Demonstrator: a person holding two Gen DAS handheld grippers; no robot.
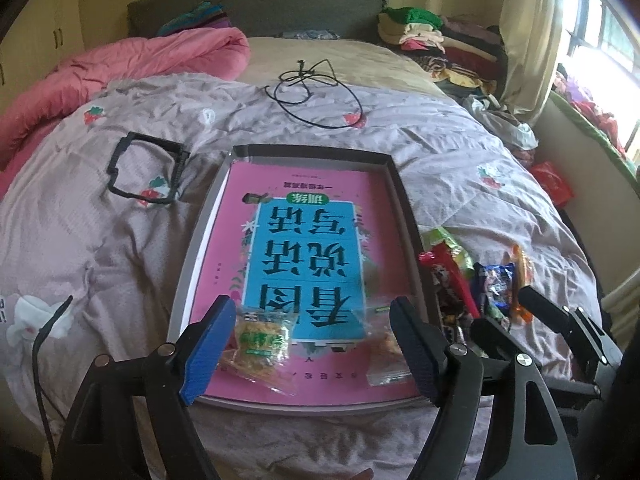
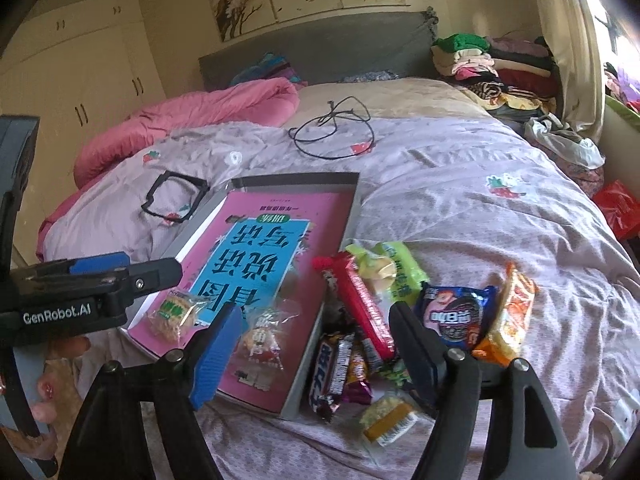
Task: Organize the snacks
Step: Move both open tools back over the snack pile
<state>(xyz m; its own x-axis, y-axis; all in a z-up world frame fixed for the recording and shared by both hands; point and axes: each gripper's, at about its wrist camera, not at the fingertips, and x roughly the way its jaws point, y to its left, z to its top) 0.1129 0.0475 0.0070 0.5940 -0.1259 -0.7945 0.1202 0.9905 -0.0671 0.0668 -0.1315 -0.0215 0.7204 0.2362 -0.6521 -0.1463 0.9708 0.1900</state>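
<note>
A shallow grey box [image 1: 404, 200] lies on the bed with a pink and blue book [image 1: 304, 264] inside it. Two clear snack packets rest on the book's near end: a green-labelled one [image 1: 260, 340] and a red-labelled one [image 2: 264, 336]. My left gripper [image 1: 312, 348] hovers open over them, its pads touching nothing. To the right of the box lies a heap of snacks: a red bar [image 2: 364, 308], dark chocolate bars [image 2: 332, 368], a blue packet [image 2: 456, 316], an orange packet [image 2: 508, 320] and a green packet [image 2: 392, 268]. My right gripper [image 2: 316, 354] is open above the heap.
A black cable [image 1: 316, 92] and a black plastic frame [image 1: 148, 172] lie on the lilac quilt beyond the box. A pink duvet [image 1: 120, 68] is bunched far left, folded clothes [image 1: 440, 44] far right. A hand [image 2: 44, 392] holds the left gripper's handle.
</note>
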